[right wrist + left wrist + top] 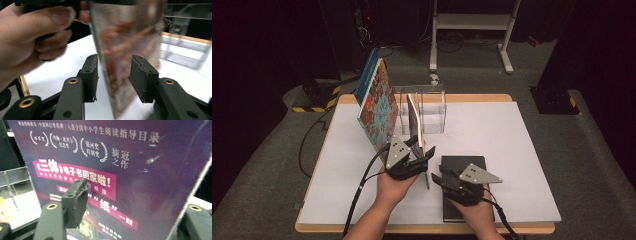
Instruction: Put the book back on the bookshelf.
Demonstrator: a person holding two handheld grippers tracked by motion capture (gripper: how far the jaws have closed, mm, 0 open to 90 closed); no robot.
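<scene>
Left gripper (pixel 424 152) clamps the upright book (pixel 414 120); right gripper (pixel 438 179) stands open beside it.

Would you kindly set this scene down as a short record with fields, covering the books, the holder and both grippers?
surface: white table
holder: clear rack at the far side, one book standing inside
leaning book: colourful patterned book, tilted against the rack's left side
handled book: purple book, upright between the left gripper's jaws; grip not clear
flat book: black book, lying under the right hand
right gripper: open, jaws on either side of the upright book's edge, not pressing
</scene>
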